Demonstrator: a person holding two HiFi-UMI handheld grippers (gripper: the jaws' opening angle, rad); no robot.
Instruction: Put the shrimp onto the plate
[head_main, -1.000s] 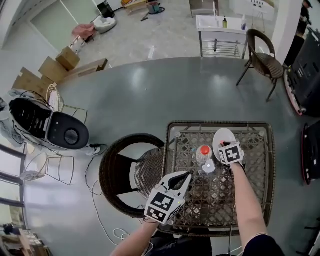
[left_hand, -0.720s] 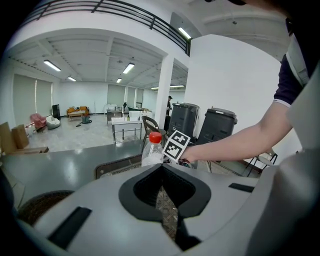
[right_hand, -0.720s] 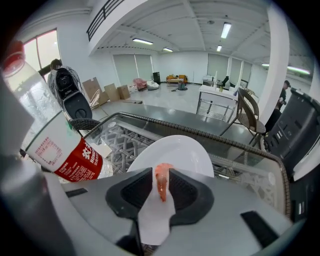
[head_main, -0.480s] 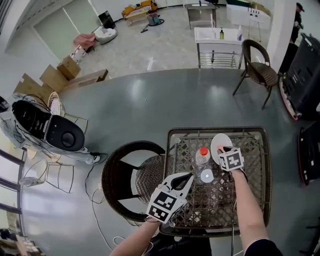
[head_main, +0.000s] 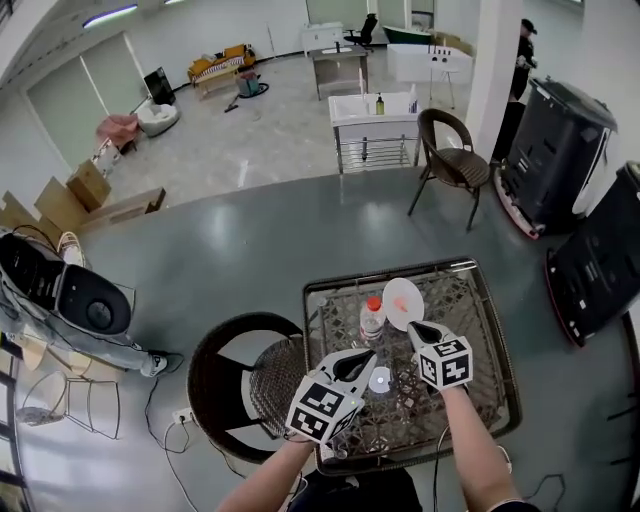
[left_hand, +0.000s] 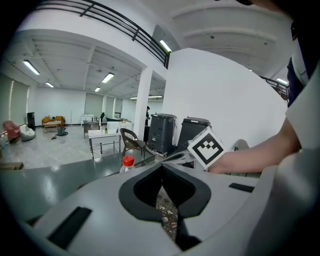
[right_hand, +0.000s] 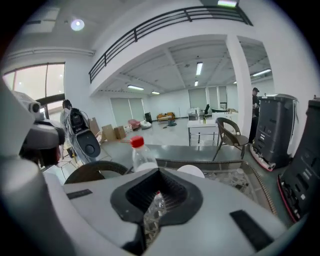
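1. Looking down in the head view, the shrimp is a small orange blob on the near-left edge of the white plate. The plate is on the far side of the glass-topped wicker table.
2. The right gripper is over the table, just near of the plate, with its tips pointing at the shrimp. It looks just off it, but I can't tell for sure.
3. In its own view the right gripper has its jaws pulled almost together, with only a thin slit left. A tiny red bit shows at the far end of that slit, and I can't tell whether it's pinched or just seen through the gap. The plate peeks over the gripper body, just right of the bottle.
4. The left gripper is over the near-left part of the table. Its jaws are closed to a narrow slit too, with only wicker showing through.
5. The clear, red-capped bottle stands just left of the plate. A small round disc lies near of it, between the two grippers.
6. A round wicker chair is pushed up to the table's left side.
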